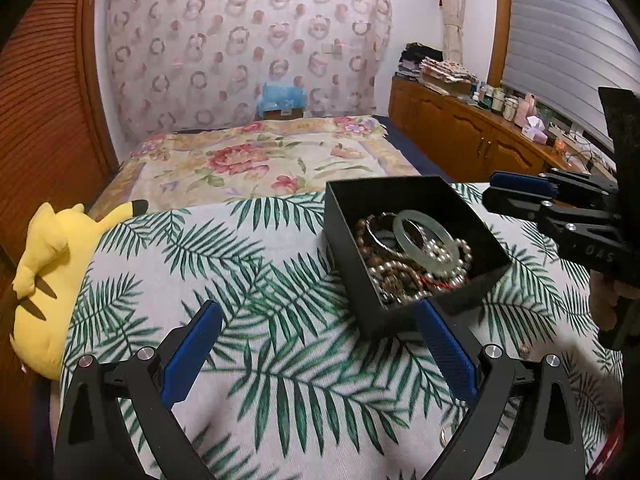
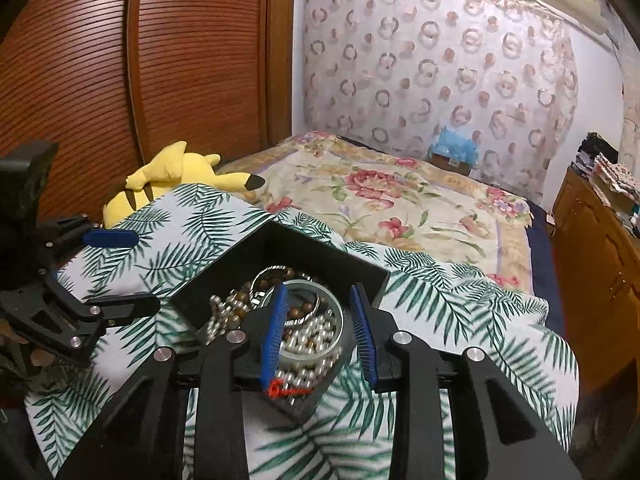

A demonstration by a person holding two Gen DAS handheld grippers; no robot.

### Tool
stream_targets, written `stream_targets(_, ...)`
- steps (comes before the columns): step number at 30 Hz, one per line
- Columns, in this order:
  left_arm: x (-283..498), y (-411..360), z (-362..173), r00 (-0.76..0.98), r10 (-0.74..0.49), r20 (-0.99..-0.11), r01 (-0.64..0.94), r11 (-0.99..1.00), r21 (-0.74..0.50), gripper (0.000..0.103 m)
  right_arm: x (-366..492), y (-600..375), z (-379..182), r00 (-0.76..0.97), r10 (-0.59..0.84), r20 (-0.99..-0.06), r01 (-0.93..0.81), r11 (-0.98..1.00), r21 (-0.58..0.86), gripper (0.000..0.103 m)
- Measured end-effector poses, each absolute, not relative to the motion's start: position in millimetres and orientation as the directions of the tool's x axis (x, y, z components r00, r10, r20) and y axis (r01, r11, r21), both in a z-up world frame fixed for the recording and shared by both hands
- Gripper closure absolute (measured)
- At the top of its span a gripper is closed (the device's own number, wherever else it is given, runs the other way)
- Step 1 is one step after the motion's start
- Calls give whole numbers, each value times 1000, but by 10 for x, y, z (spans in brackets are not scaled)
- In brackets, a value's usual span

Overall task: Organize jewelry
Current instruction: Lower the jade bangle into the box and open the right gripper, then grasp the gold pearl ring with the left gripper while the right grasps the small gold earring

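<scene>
Bedroom setup, nothing fancy: slatted wooden wardrobe doors [image 2: 140, 80] ran down the far left, and a yellow Pikachu plush [image 1: 52, 276] was slumped just beside the edge of the palm-leaf cloth [image 1: 248, 280] I was working on. Behind that cloth lay the bed with a floral blanket [image 1: 260, 160], and a curtain with ring patterns [image 1: 240, 40] covered the back wall.

My left gripper [image 1: 320, 348] hung low over the cloth with its blue pads spread wide apart, holding nothing. Its right pad sat just at the near corner of the black box [image 1: 404, 200].

That box was where the jewelry was, all tangled up: a pale green bangle [image 1: 424, 240] lying on top, pearl beads [image 1: 440, 252], brown wooden beads [image 1: 364, 236], and a bit of red thread [image 2: 276, 389] poking out at the near side.

My right gripper [image 2: 320, 328] was right above the box, pads partly apart, gripping nothing, with the bangle and pearls showing in the gap between them.

Only writing I could spot was some small lettering on the right gripper's body in the left camera, looked like "OAS" but too blurry to be sure.

Far right had a wooden cabinet [image 1: 460, 132] with folded fabrics and little bottles on top, under a window blind [image 1: 560, 40].
</scene>
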State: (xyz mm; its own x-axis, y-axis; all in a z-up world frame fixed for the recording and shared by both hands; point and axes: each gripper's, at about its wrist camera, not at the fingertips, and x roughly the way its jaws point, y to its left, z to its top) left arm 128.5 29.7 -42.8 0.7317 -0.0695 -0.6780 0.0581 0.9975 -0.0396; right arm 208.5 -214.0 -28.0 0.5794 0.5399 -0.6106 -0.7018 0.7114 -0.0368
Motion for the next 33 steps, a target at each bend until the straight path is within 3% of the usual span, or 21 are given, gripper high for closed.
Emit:
stream_targets(17, 751, 35, -569, 711, -118, -693, 113, 992, -52, 9, 1548, -2733, -676, 576, 453, -680, -631, 776, -17, 68)
stream_targets(33, 516, -182, -763, 663, -153, -733, 163, 985, -58, 9, 1286, -2569, -1085, 461, 441, -770, -676, 737, 18, 68)
